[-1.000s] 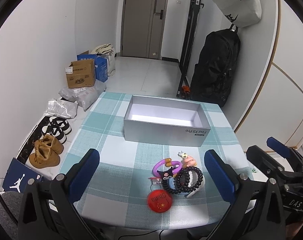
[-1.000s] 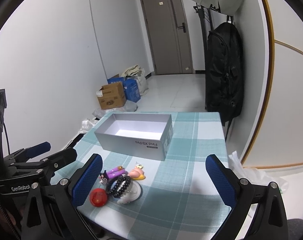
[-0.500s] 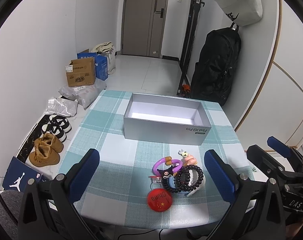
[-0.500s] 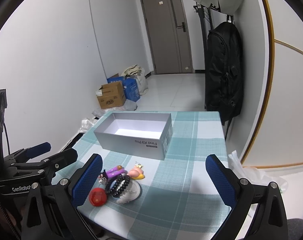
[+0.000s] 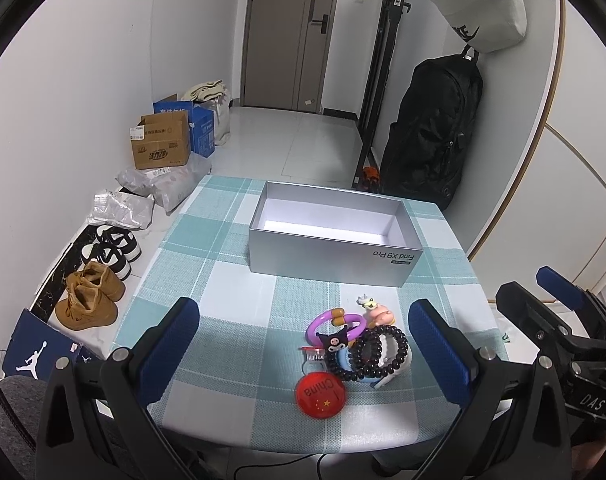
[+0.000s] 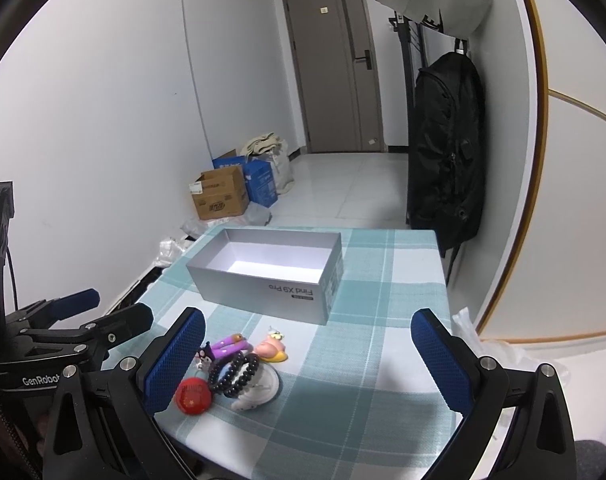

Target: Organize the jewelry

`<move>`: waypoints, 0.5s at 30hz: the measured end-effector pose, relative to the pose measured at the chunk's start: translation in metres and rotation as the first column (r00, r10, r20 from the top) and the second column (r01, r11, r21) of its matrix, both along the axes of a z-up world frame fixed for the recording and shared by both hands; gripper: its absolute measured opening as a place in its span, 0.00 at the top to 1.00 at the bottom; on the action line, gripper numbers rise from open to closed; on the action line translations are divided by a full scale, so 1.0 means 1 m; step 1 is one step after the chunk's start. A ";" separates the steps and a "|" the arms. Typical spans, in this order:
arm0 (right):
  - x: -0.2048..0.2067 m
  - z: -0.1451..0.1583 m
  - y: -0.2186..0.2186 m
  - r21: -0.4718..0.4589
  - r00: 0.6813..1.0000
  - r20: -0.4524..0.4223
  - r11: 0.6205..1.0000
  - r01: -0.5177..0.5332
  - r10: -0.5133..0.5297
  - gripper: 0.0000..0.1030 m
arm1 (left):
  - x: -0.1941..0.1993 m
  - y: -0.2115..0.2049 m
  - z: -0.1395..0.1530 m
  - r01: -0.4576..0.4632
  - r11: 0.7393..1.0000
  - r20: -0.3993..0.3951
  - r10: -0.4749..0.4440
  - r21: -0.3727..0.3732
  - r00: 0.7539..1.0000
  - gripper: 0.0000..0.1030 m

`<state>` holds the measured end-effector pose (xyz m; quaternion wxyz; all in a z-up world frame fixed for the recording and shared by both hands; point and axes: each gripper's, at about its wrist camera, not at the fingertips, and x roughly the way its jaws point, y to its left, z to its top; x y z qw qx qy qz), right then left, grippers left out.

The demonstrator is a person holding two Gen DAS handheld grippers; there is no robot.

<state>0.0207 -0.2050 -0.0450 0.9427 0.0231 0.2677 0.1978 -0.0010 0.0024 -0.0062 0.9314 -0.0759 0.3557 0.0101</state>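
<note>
Left hand-held gripper [image 5: 303,344]: jaws apart, empty, aimed at the pile, likely to pick first.
Right hand-held gripper [image 6: 307,354]: jaws apart, empty.
Jewelry pile [image 5: 355,344]: worktop's near edge.
Box [image 5: 335,236]: open, mid-worktop, seemingly the destination.

White walls, grey door [image 5: 291,32], tiled floor [image 5: 303,140], hanging backpack [image 5: 431,132]

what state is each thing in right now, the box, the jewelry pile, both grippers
silver box: lid off, upright, nothing visible inside
black bead bracelet: on the pile, ungrasped
purple ring: flat on the tablecloth, beside the bracelet
red badge: flat, nearest the table edge
left gripper: open, holding nothing
right gripper: open, holding nothing
door: closed
</note>
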 end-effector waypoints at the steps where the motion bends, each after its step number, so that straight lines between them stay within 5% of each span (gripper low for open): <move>1: 0.000 0.000 0.000 -0.001 1.000 -0.001 1.000 0.001 -0.001 0.00 | 0.001 0.001 0.000 0.003 1.000 -0.004 -0.003 -0.002 1.000 0.01; 15: 0.018 -0.012 0.001 -0.004 0.997 -0.068 0.999 0.034 -0.035 0.00 | 0.006 0.023 -0.027 0.044 0.996 -0.136 -0.054 -0.073 0.989 0.01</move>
